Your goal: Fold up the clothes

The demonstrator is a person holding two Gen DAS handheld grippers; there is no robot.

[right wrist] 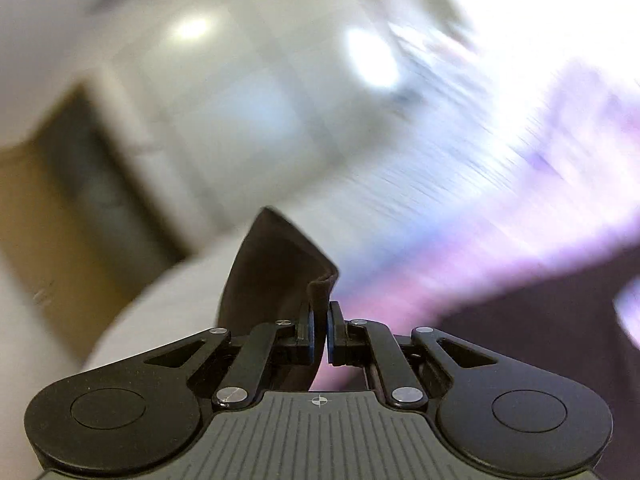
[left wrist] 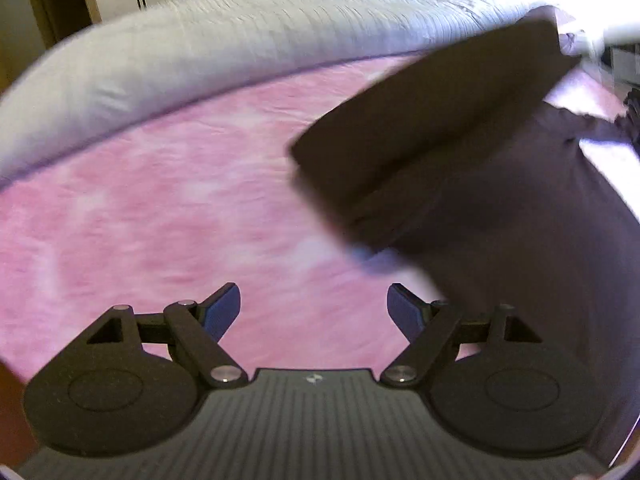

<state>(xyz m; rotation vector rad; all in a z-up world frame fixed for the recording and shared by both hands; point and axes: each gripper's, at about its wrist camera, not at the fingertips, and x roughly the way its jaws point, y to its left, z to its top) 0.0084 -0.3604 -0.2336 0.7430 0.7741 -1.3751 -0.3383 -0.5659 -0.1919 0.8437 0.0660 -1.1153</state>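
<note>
While right gripper point(right wrist: 320, 326) pinches dark garment point(right wrist: 276, 264) edge, left gripper point(left wrist: 314, 312) gapes empty over pink bed point(left wrist: 160, 208), garment up-right.

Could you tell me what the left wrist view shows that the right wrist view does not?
Only the left wrist view shows the open left gripper holding nothing above the pink bedsheet, with the white duvet behind. Only the right wrist view shows the right gripper shut on an edge of the dark garment, against a blurred room. Both show that dark garment, partly lifted in the left wrist view.
</note>
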